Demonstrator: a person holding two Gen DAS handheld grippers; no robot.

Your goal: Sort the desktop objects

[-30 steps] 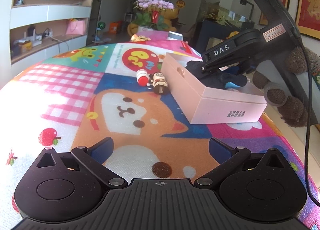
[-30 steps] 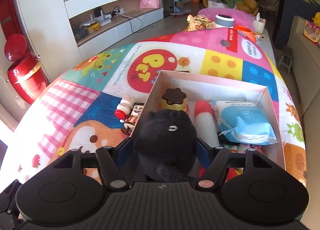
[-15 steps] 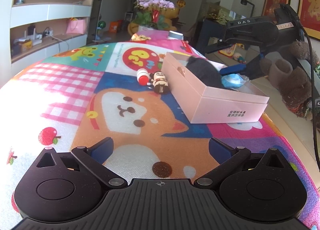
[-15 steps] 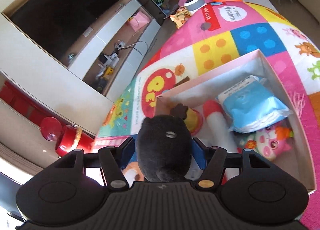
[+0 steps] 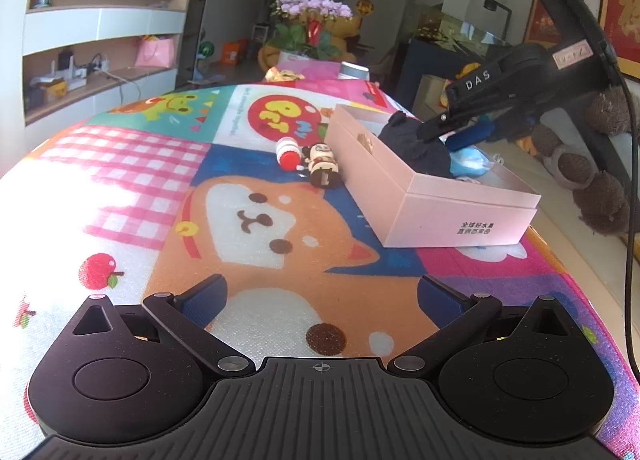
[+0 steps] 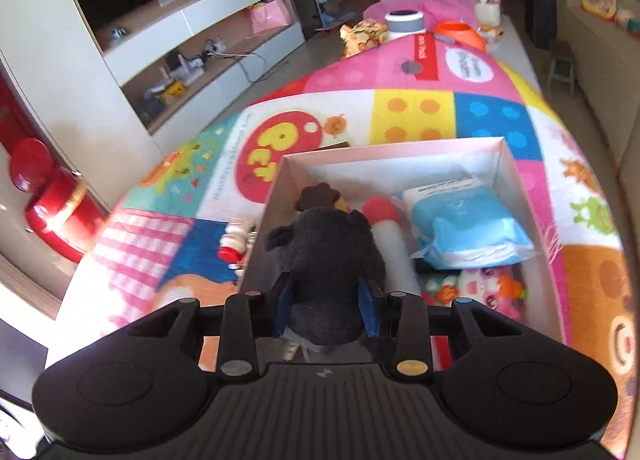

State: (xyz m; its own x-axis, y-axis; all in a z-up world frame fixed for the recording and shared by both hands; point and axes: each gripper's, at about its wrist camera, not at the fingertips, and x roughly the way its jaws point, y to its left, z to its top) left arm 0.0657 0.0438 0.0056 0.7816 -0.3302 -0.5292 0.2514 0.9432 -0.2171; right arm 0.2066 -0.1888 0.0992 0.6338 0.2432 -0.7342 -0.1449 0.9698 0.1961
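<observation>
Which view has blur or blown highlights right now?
Left wrist: sharp, but sunlight blows out the mat at left; fisheye bends the room edges. Right wrist: motion smear, worst toward the edges, on the red bin and pink toy; the black plush stays fairly crisp.

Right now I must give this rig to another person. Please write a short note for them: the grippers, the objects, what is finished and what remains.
Right gripper: shut on the black plush toy, over the near-left part of the pink box.
Left gripper: open, holding nothing, low above the mat.
Done: blue tissue pack, white tube with red cap and pink pig toy are in the box.
Left: release the plush, then box the small bottle and figurine lying beside the box.
</observation>
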